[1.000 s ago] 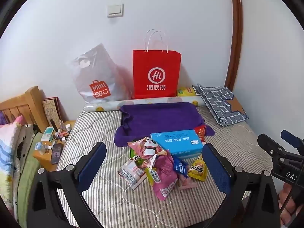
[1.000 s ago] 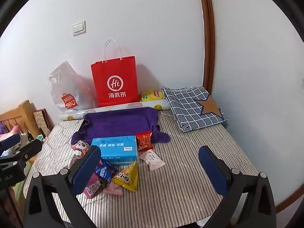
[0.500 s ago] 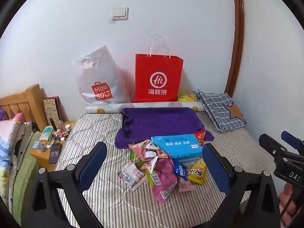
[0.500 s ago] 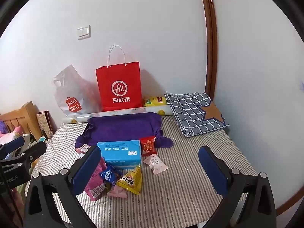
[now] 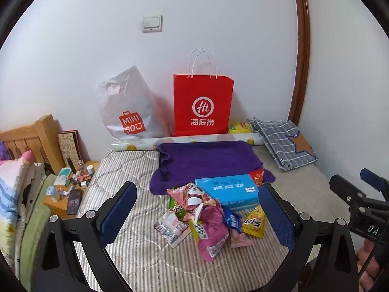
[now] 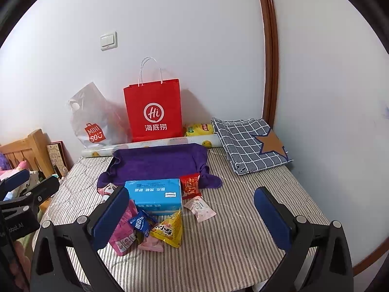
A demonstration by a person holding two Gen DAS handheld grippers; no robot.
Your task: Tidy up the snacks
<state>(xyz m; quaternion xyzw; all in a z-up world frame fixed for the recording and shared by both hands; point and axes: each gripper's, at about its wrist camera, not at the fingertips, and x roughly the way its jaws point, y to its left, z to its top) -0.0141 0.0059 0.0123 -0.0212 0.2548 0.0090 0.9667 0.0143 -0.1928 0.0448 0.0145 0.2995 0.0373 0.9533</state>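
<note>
Both the left gripper (image 5: 197,215) and right gripper (image 6: 192,215) hang spread and empty above the striped mattress (image 6: 243,243). The heap of crinkly snack packets (image 5: 206,219) lies beside the flat blue cardboard box (image 6: 153,194). Probably best to start with the loose pale-pink sachet (image 6: 199,208), pinching its edge.

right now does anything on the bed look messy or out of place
Yes. The snack packets lie in a loose, overlapping heap in front of the blue box, some crumpled. One pink-white packet and a red packet sit apart from it. The purple towel is rumpled at its corners. Nothing looks spilled.
</note>
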